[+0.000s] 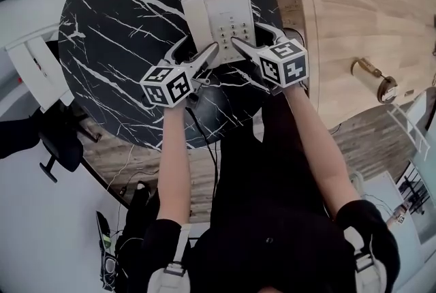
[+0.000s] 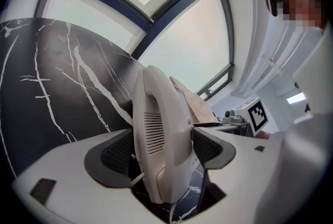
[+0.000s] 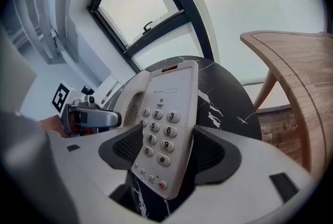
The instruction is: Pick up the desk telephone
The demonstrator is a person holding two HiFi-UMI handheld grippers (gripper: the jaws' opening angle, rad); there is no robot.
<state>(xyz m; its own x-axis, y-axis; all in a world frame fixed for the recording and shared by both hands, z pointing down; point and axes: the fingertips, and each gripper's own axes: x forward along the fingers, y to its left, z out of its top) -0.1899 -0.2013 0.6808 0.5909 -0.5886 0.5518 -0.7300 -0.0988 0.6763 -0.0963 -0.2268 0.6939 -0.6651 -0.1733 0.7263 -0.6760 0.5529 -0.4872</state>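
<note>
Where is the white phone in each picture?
Head view: telephone top centre.
Left gripper view: telephone lower centre, handset side on.
Right gripper view: telephone centre, keypad showing.
Shared landmark: black marble table, behind the phone in all three.

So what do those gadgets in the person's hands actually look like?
Both are pale grey plastic tools with two jaws, the left gripper and the right gripper. The tapering jaws are lined with dark, mesh-textured pads. Each carries a white cube printed with black square markers. The person wears a black short-sleeved top, so the forearms are bare.
</note>
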